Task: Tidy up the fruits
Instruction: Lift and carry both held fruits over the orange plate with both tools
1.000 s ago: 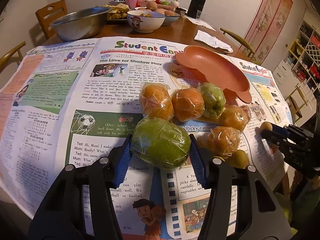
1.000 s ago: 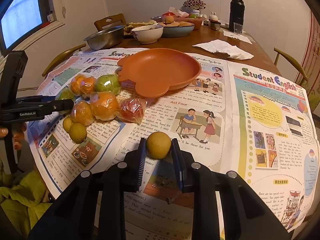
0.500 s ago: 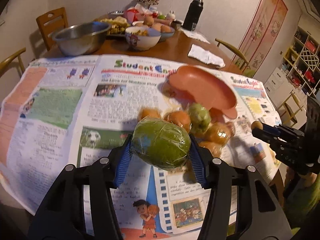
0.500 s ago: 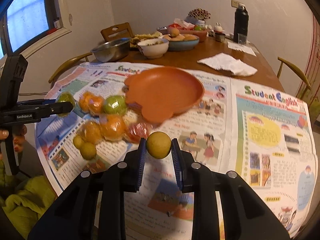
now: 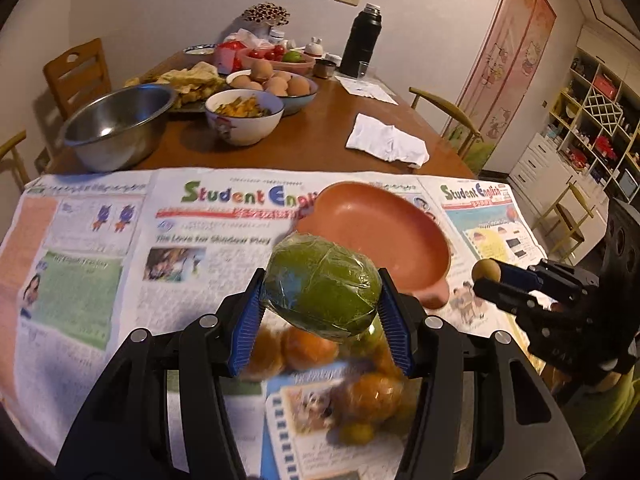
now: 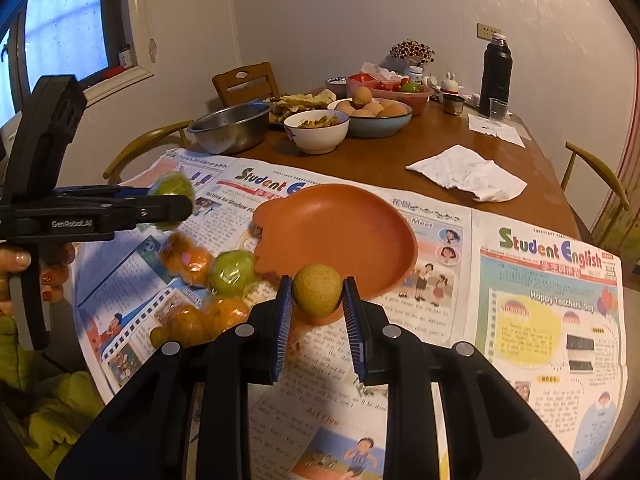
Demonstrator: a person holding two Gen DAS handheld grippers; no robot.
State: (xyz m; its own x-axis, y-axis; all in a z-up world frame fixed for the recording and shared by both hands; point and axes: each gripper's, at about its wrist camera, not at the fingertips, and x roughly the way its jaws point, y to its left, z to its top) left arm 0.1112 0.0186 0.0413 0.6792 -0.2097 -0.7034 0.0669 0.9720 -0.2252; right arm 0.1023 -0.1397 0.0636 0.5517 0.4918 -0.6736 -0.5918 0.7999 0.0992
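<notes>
My left gripper (image 5: pixel 322 292) is shut on a large green fruit wrapped in clear film (image 5: pixel 322 286), held in the air above the table. My right gripper (image 6: pixel 316 292) is shut on a small round yellow-brown fruit (image 6: pixel 317 290), also lifted. Both hang near an empty orange plate (image 5: pixel 380 232) (image 6: pixel 340 236) on newspapers. Below lie several wrapped oranges (image 6: pixel 188 262) and a wrapped green fruit (image 6: pixel 232 274). In the right wrist view the left gripper (image 6: pixel 176 204) shows at the left with its green fruit (image 6: pixel 172 188). In the left wrist view the right gripper (image 5: pixel 486 276) shows at the right.
Newspapers (image 6: pixel 540 300) cover the near half of a wooden table (image 5: pixel 312 148). At the back stand a steel bowl (image 5: pixel 116 128), a white bowl of food (image 5: pixel 244 116), a bowl of eggs (image 6: pixel 372 114), a black flask (image 6: pixel 496 68) and a white cloth (image 6: pixel 468 174). Chairs ring the table.
Both grippers have risen off the table with their fruits still held. The pile of wrapped fruit now lies lower in both views, and the plate sits closer to the held fruits.
</notes>
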